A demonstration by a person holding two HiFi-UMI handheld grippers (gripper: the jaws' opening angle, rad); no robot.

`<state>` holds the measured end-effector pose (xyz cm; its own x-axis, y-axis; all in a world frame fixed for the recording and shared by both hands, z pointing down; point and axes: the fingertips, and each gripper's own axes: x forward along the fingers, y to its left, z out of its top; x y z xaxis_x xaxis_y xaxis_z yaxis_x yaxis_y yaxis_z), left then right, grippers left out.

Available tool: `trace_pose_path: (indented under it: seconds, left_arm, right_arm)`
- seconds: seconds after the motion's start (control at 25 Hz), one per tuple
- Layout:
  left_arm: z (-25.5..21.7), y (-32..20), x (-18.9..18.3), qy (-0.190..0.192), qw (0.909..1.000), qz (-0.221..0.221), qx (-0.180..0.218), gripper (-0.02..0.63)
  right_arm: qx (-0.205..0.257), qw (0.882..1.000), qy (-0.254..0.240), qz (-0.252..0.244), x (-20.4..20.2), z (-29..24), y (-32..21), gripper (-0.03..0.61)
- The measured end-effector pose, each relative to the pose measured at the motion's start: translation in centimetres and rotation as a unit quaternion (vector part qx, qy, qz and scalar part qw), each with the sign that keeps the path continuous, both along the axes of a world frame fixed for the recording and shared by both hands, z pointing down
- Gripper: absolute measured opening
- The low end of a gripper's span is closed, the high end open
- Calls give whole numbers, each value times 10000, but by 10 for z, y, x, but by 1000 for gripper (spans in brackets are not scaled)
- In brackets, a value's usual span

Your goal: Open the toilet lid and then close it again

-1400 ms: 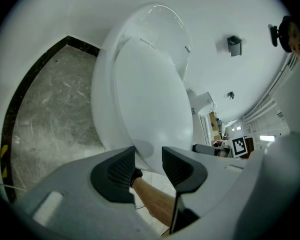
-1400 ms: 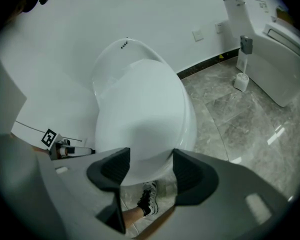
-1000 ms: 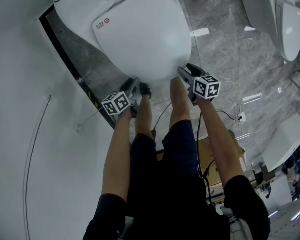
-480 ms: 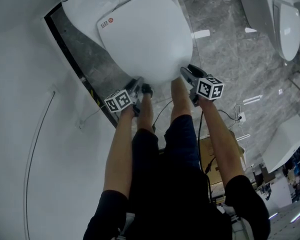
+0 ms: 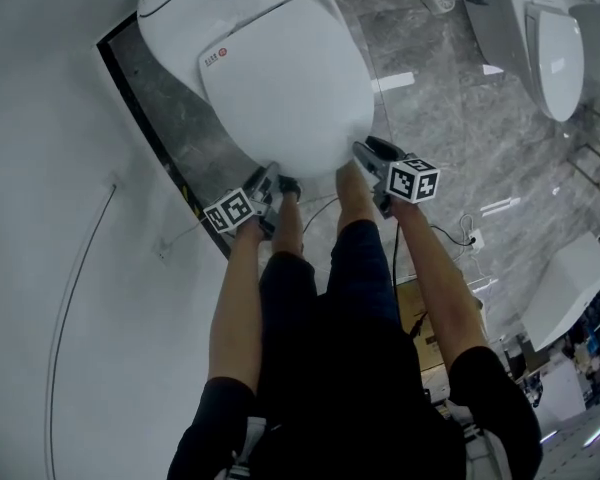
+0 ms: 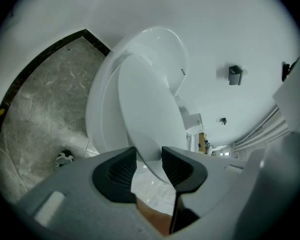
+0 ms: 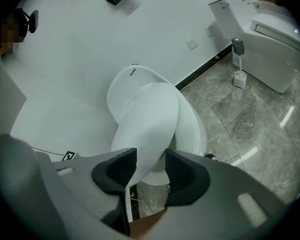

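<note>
Toilet lid (image 5: 280,98) half-raised, gripped by left tool (image 5: 269,175) and just-closing right tool (image 5: 366,150); second toilet (image 5: 555,48) nearby.

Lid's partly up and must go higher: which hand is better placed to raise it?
Probably right, narrowly: the right gripper has the lid rim between its fingers, which have just been closing. The left gripper also clamps the rim.

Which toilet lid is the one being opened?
Find the white wall; the toilet against it stands right before the person's legs. Its toilet lid is the big white oval with a small red-marked label; the other toilet stands off across the grey floor.
</note>
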<state>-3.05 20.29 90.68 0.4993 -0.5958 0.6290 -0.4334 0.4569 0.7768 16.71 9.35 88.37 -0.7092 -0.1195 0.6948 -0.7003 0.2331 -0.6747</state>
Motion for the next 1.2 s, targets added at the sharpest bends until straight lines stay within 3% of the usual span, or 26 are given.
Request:
trace_pose_path:
  seconds: [0.4,0.8,0.92,1.08,1.2]
  left_arm:
    - [-63,-15,-17,361,9953,-867,221,126]
    - [-126,-44,-31,447,9872,-1397,633,124]
    - [-141,-48,-41,339,9845,-1632,538,124]
    - [-158,-60,-51,271,9783,-1956,620,124]
    - [-164,-64,-55,194,9767,-2044,632,124]
  right_arm:
    - [178,9979,-390,-495,-11,-64,-17,176]
    - [696,9904,-684,-979,-28,-130,-41,193]
    - [739,9886,-818,-1029,-36,-150,-49,198]
    - [978,9802,-879,-1482,-44,-174,-62,201]
    - [1324,9673,-800,-2009,-47,-188,-67,201]
